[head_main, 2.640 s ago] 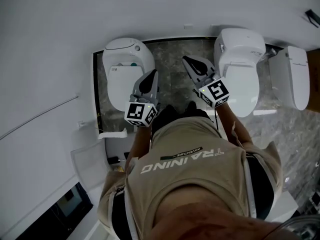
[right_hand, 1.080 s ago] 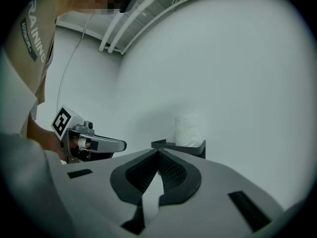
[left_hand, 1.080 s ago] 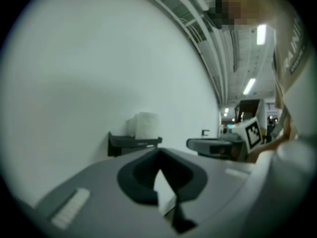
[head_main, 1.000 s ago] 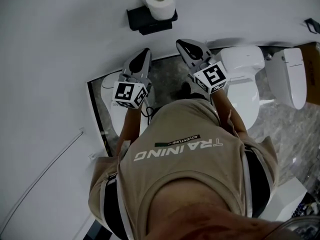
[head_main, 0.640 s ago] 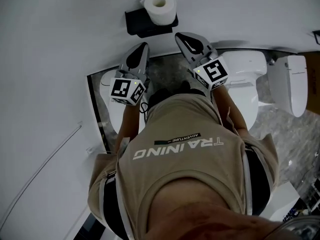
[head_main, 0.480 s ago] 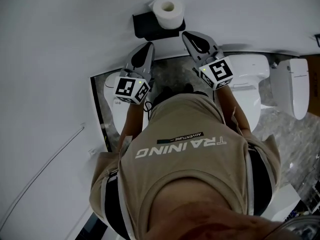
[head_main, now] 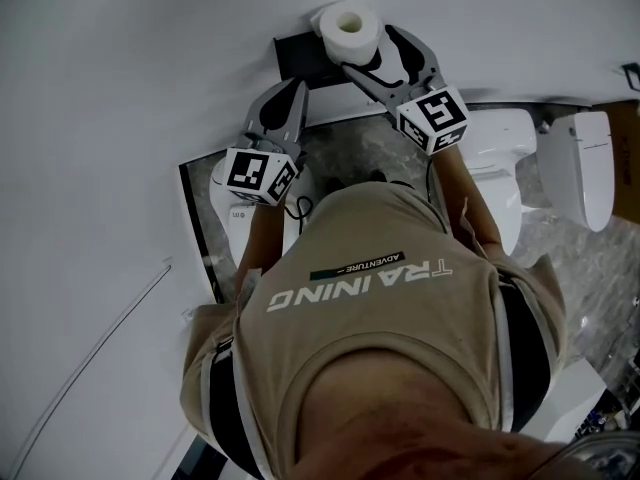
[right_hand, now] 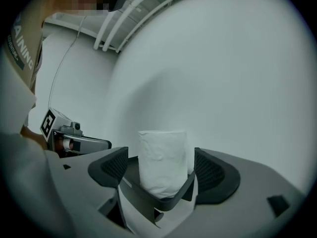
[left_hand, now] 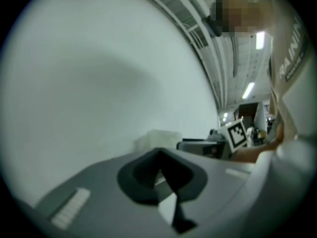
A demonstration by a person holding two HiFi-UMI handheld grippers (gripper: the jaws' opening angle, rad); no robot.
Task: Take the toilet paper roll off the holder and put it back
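Note:
A white toilet paper roll [head_main: 350,30] stands upright on a black wall holder [head_main: 298,56] at the top of the head view. My right gripper [head_main: 372,52] has reached it. Its jaws are opening, one on each side of the roll [right_hand: 163,160], and a small gap shows at each pad. The holder's black bracket [right_hand: 156,200] cups the roll's lower end. My left gripper [head_main: 289,96] hangs below and left of the holder, jaws shut and empty. In its own view the left gripper [left_hand: 161,170] faces the bare wall, with the roll [left_hand: 158,139] faint beyond it.
White toilets stand below the wall: one [head_main: 500,168] under my right arm, another [head_main: 590,168] at the far right, a third [head_main: 225,193] at the left. The person's tan shirt [head_main: 380,348] fills the lower half of the head view.
The right gripper has risen to the holder and its jaws have spread round the roll. The left gripper stays shut below the holder. The roll has not moved.

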